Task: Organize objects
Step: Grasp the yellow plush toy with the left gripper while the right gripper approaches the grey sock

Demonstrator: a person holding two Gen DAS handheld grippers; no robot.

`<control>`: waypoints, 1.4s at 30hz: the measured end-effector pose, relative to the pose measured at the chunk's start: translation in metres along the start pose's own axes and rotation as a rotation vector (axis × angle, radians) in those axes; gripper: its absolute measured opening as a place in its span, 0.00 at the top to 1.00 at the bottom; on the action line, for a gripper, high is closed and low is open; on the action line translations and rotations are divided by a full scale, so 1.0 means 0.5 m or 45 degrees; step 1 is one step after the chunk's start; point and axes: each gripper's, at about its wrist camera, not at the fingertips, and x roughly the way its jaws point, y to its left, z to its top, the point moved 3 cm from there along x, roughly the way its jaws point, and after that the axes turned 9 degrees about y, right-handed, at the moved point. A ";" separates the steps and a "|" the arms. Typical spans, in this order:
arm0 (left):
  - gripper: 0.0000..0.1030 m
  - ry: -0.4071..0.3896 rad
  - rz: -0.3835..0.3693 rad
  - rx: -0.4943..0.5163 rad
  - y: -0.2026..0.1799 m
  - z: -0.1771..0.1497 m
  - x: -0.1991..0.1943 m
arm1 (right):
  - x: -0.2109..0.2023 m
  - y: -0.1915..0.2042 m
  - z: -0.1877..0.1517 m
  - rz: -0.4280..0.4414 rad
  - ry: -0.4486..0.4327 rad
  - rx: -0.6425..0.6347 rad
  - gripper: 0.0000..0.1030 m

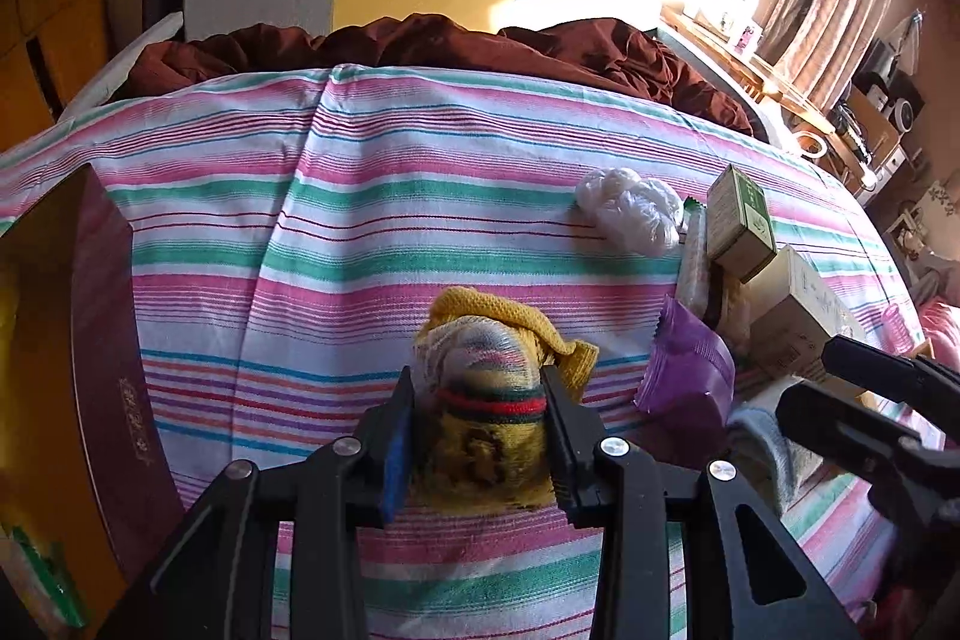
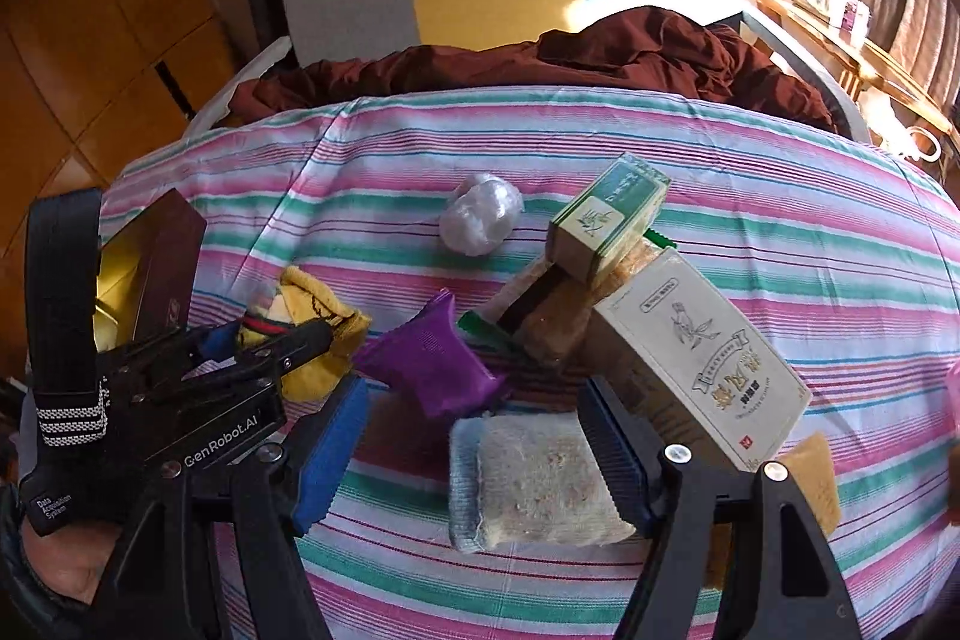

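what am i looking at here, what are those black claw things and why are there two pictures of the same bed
No robot here: a person holds a hand-held two-finger gripper in each hand, and each gripper has a wide-angle camera looking along its fingers. So one picture is the left gripper's view, the other the right's.

The surface is a bed with a striped sheet. On it lie a crumpled clear plastic bag, a purple packet, a small green-edged box stacked on a larger cream box, and a dark red box at the left.

The left gripper is shut on a bundled yellow sock with a red and green band. The right gripper is open; a pale knitted bundle lies between its fingers, not squeezed.
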 end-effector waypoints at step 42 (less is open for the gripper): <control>0.62 -0.055 0.034 0.018 -0.011 -0.030 -0.023 | 0.108 0.021 0.032 0.030 0.152 -0.172 0.65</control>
